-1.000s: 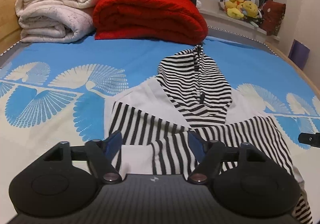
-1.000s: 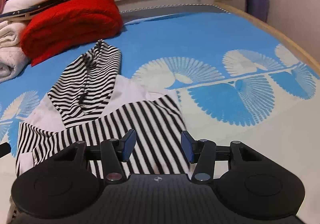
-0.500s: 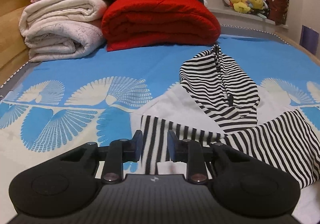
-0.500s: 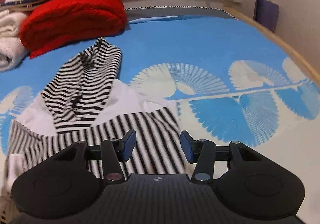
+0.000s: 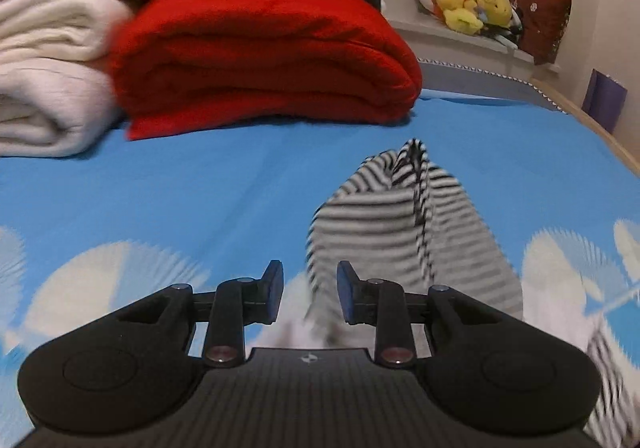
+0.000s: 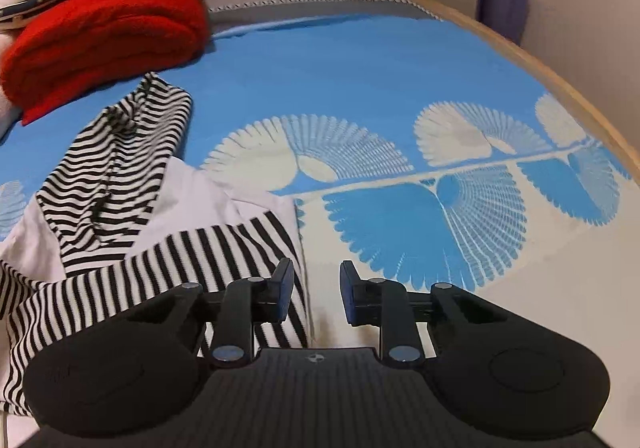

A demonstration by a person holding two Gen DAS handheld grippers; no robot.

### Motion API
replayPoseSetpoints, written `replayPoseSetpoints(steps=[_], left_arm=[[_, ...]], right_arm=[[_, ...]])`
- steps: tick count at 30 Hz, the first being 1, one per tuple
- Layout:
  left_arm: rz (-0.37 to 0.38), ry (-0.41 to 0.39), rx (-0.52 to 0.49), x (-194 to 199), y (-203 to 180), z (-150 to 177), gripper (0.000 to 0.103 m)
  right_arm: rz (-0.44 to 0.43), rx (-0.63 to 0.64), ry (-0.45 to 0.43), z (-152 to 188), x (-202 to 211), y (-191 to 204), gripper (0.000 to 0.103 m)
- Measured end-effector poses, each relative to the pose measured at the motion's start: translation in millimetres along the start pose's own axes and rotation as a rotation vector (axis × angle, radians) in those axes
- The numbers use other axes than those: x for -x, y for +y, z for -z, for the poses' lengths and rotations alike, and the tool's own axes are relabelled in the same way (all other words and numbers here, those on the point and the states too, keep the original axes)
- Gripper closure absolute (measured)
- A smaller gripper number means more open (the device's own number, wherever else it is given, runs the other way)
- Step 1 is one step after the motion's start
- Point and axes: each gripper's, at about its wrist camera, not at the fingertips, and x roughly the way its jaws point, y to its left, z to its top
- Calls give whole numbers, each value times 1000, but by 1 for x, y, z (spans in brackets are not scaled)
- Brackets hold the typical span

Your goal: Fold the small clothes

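Observation:
A small white hoodie with black-and-white striped hood and sleeves lies on the blue patterned bed sheet. My left gripper is open and empty just in front of the hood's near left edge; this view is blurred. In the right wrist view the hood lies at left and a striped sleeve is folded across the white body. My right gripper is open and empty over the sleeve's right end.
A folded red blanket and rolled white quilts are stacked at the head of the bed. Plush toys sit on the window ledge. The bed's wooden edge runs along the right.
My left gripper has moved forward toward the hood and opened wider than half a second ago. My right gripper has shifted right to the sleeve's end and stays open.

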Motion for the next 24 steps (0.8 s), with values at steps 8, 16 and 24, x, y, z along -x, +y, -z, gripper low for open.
replayPoseSetpoints(steps=[8,16,24], left_arm=[[41,90,60,-143,-12,-77,55],[0,175,25,-217,-43,-87,30],[64,141,-74,-186,-55,-88,102]], right_arm=[[20,28,49,3,-18,-4,76],[16,56,54,5,-22,4,76],[11,13,26,1,-10,-3,76]])
